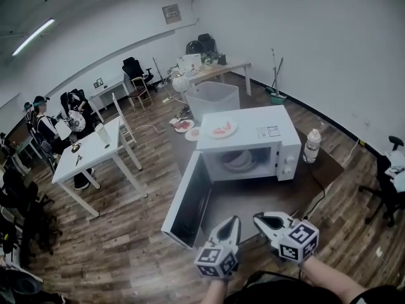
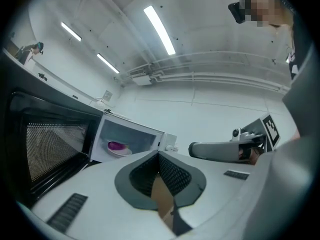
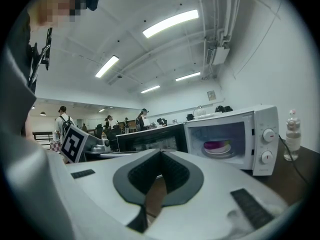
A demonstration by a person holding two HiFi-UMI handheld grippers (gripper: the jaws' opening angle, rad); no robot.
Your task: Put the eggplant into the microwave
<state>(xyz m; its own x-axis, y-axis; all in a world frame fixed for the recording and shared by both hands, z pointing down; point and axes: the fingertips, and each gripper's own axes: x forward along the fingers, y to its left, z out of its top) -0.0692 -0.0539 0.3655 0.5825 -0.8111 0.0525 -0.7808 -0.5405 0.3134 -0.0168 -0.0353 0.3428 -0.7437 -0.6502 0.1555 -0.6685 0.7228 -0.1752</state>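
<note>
The white microwave (image 1: 253, 128) stands on a dark table with its door (image 1: 190, 198) swung open to the left. Inside it, a purple eggplant (image 2: 118, 145) (image 3: 216, 145) lies on a white plate (image 1: 239, 161). My left gripper (image 1: 234, 220) (image 2: 159, 154) is in front of the open door, shut with nothing in it. My right gripper (image 1: 258, 218) (image 3: 160, 152) is beside it, also shut and empty. Both point level toward the microwave, a short way back from the opening.
A plate with red food (image 1: 221, 130) rests on top of the microwave. A white bottle (image 1: 312, 145) stands to its right on the table (image 1: 266, 198). A white table (image 1: 95, 154) and seated people are at the far left.
</note>
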